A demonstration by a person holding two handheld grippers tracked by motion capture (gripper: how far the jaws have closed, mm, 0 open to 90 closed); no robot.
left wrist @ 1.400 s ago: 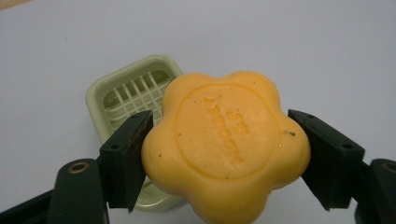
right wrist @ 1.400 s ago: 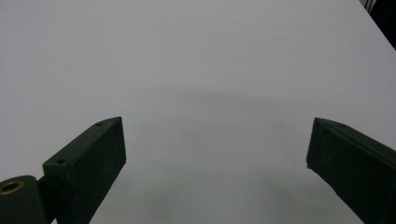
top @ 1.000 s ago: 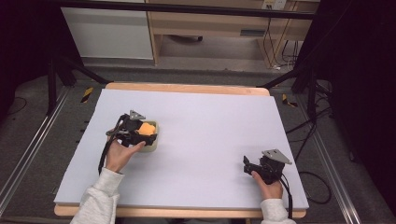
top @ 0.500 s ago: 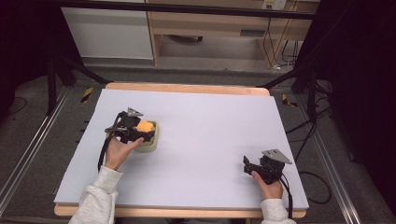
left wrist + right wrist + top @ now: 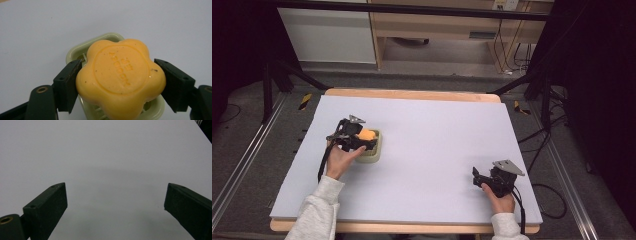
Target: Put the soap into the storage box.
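An orange flower-shaped soap (image 5: 120, 75) sits between the black jaws of my left gripper (image 5: 117, 85), which is shut on its two sides. Directly under it lies a pale green soap dish (image 5: 110, 36), mostly hidden by the soap; I cannot tell whether soap and dish touch. In the high view, the soap (image 5: 366, 134), the dish (image 5: 375, 153) and my left gripper (image 5: 363, 141) are at the table's left middle. My right gripper (image 5: 475, 177) rests near the front right, open, with bare table between its jaws (image 5: 116, 202).
The table has a pale lilac-white top (image 5: 437, 130) with a wooden edge (image 5: 412, 95) at the back. Dark frame legs and cables (image 5: 537, 130) stand beyond the right side. A cabinet (image 5: 432, 25) is behind the table.
My left gripper, with the soap in it, has shifted slightly back and left over the dish. The right gripper has stayed where it was.
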